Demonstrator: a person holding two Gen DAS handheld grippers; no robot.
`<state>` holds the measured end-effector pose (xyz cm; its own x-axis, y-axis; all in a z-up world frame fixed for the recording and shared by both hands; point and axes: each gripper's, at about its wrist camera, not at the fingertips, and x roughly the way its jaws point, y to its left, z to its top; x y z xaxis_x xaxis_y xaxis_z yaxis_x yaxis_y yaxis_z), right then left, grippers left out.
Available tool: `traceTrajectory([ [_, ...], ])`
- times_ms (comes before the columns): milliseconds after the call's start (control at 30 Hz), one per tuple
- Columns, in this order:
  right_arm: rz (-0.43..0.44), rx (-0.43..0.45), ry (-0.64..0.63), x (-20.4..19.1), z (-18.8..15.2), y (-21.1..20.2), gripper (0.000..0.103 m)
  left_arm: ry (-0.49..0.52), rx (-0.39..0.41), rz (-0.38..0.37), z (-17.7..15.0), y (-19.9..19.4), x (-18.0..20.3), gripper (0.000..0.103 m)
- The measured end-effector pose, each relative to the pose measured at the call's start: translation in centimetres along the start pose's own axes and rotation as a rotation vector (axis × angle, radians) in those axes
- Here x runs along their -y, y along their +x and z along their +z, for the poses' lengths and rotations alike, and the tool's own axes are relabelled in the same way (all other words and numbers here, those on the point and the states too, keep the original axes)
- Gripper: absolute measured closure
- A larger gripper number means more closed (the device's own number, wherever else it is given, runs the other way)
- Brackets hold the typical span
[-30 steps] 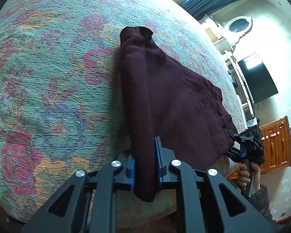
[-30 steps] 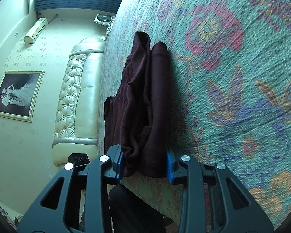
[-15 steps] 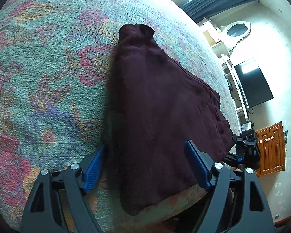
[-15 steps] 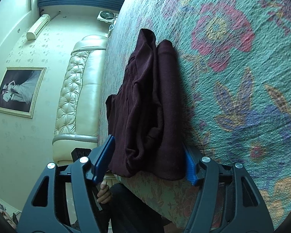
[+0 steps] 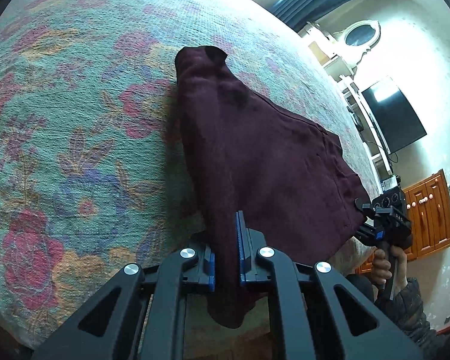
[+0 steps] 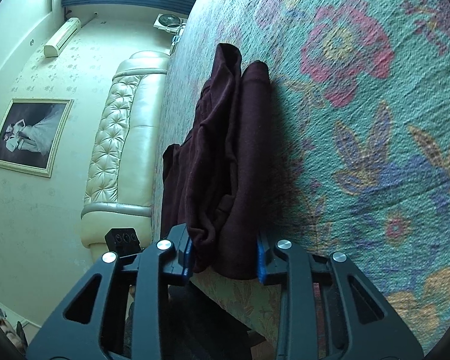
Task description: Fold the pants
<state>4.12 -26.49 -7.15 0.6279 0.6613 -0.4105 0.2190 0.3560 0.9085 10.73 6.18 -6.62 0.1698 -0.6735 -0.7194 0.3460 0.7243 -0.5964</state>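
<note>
Dark maroon pants (image 5: 255, 156) lie folded lengthwise on the floral bedspread (image 5: 75, 120), their near end hanging over the bed's edge. My left gripper (image 5: 226, 253) is shut on a thin ridge of the pants' left edge. At the right edge of the left wrist view, my right gripper (image 5: 361, 229) meets the pants' far corner, held by a hand (image 5: 387, 267). In the right wrist view the pants (image 6: 225, 150) are bunched between the blue pads of my right gripper (image 6: 223, 255). Its jaws are closing and press on the cloth from both sides.
The bed's near edge (image 6: 243, 294) drops off just under both grippers. A cream tufted headboard (image 6: 120, 150) and a framed picture (image 6: 30, 138) lie to the left. A dark TV (image 5: 393, 117) and a wooden cabinet (image 5: 429, 210) stand by the far wall.
Both grippers held the pants a second ago, spread wide half a second ago, and have closed on the near edge again. The cloth flattened, then bunched up once more.
</note>
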Motion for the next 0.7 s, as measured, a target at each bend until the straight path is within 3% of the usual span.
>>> traceTrajectory([
  [133,0.008,-0.007,0.008,0.79,-0.25,-0.03,0.072,0.010,-0.004,0.006,-0.26,0.16,-0.14,0.092],
  [233,-0.005,-0.009,0.006,1.04,-0.02,-0.09,0.066,0.021,-0.008,0.015,0.30,0.44,-0.32,0.086],
  [333,-0.001,-0.009,0.002,0.83,0.15,-0.08,0.061,0.042,0.013,0.063,0.17,0.43,-0.15,0.060],
  [400,0.005,-0.002,0.011,0.85,0.15,-0.06,0.059,0.039,0.038,0.064,0.29,0.32,-0.28,0.034],
  [500,0.011,0.007,0.014,0.49,-0.03,0.06,0.057,0.018,0.054,0.055,0.55,0.13,-0.08,0.023],
  [700,-0.008,0.035,0.008,0.65,-0.22,-0.91,0.050,0.011,0.070,0.099,0.53,-0.12,-0.08,0.021],
])
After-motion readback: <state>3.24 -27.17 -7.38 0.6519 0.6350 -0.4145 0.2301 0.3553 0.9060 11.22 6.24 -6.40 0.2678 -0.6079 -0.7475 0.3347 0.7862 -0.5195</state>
